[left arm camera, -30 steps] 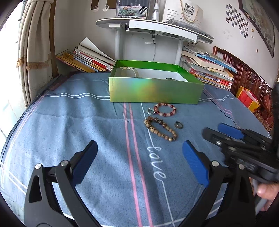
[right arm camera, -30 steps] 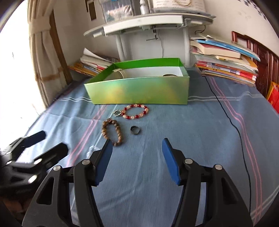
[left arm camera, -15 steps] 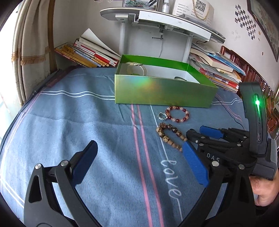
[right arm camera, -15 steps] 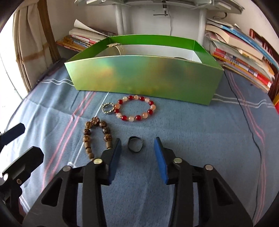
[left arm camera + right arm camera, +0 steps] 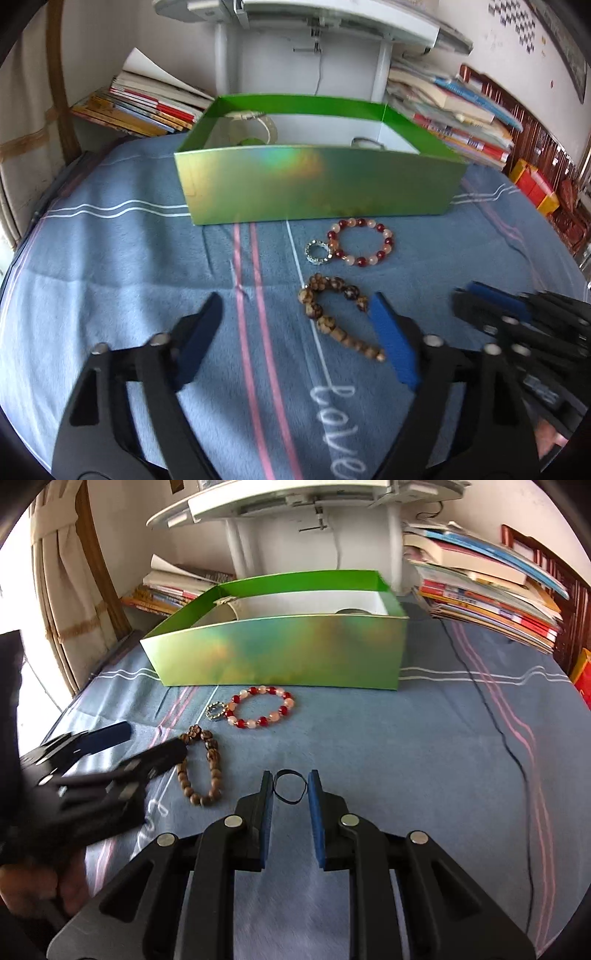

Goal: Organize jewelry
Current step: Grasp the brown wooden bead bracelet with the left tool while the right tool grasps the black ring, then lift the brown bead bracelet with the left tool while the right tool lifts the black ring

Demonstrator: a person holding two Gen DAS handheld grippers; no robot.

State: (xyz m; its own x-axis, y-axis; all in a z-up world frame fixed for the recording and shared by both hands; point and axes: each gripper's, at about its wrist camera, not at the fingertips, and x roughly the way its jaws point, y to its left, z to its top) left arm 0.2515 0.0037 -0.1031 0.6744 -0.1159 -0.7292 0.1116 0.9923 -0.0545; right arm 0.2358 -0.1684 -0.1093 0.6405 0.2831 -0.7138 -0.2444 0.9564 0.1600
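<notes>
The right gripper (image 5: 290, 788) has moved in over the small dark ring (image 5: 290, 787) on the blue cloth (image 5: 388, 760). Its fingers are closing, with the ring between them, not yet squeezed. The left gripper (image 5: 295, 332) has come closer to the brown wooden bead bracelet (image 5: 334, 314), its wide fingers closing too. The red and pink bead bracelet (image 5: 261, 706) lies by the shiny green box (image 5: 280, 653).

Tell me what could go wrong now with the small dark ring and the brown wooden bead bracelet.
1. The small dark ring sits between the right tool's closing jaws near their tips; it may slip out.
2. The brown wooden bead bracelet lies against the left tool's right finger while the jaws close, so it may be pushed aside rather than gripped.
</notes>
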